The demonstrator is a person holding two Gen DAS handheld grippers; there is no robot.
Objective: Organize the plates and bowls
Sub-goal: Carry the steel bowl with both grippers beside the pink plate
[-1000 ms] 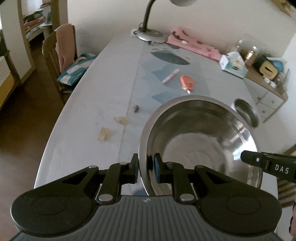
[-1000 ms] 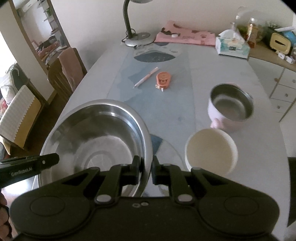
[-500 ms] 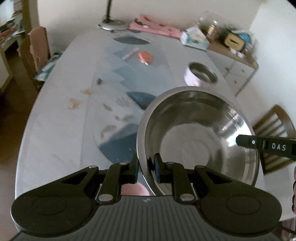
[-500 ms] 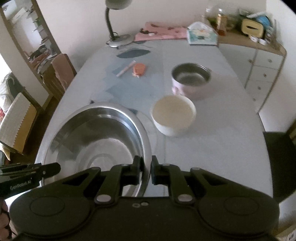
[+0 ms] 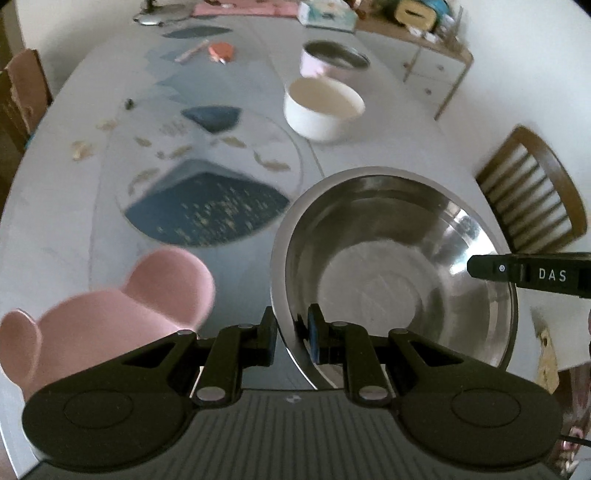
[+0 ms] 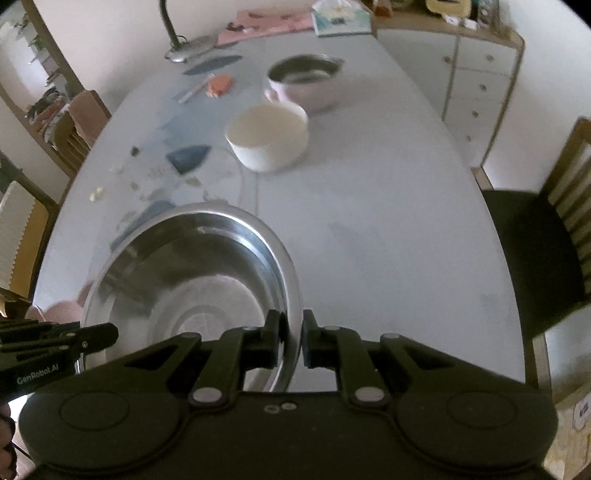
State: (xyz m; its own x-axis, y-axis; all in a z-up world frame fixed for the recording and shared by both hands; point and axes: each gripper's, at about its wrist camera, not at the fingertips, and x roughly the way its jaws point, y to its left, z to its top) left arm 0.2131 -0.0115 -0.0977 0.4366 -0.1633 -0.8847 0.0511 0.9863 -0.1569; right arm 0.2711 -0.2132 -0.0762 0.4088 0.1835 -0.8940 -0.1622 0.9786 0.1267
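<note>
While both grippers clamp the steel bowl (image 5: pixel 391 273), a pink plate (image 5: pixel 110 310) lies beside it.

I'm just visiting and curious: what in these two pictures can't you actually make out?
- Pink mouse-eared dish, left wrist view: blurred, its near side hidden by the left gripper.
- Steel bowl, right wrist view: its near rim is covered by the right gripper; whether it rests on the table is not shown.
- Pink-sided pot, both views: blurred, contents unreadable.
- Clutter on the sideboard, left wrist view: too small and cut off by the top edge.
</note>
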